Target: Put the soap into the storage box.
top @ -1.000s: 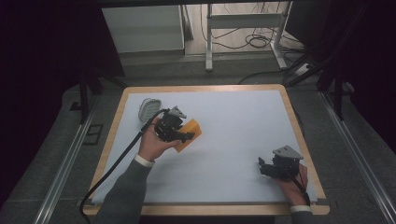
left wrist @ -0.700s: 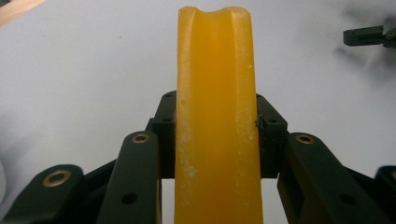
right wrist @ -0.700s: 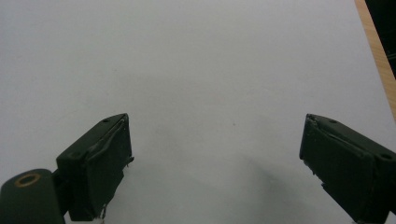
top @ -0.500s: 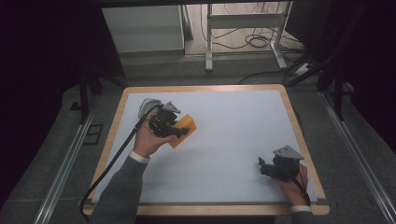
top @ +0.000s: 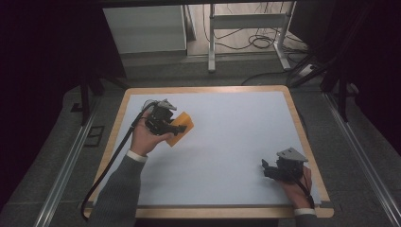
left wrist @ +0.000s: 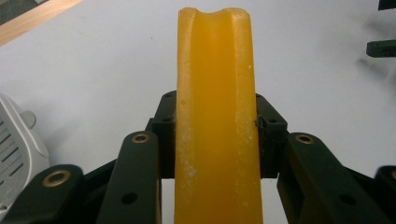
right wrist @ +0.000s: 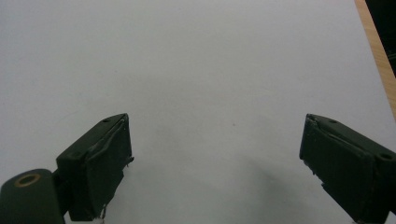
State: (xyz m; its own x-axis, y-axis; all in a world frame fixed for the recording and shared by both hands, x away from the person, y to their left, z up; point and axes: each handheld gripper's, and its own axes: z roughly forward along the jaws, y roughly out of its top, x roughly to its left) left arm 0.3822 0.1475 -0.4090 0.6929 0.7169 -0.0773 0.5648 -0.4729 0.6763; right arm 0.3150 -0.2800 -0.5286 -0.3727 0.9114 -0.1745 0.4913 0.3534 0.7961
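One orange sponge (top: 179, 127), one grey-white device (left wrist: 16, 140), two grippers

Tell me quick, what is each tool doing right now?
Left tool: closed on the flat orange-yellow spongy block, held above the white table.
Right tool: open, holding nothing, low over the table.

The white table (top: 227, 142) is evenly lit against dark surroundings; a soft shadow falls below the right gripper (right wrist: 215, 154).
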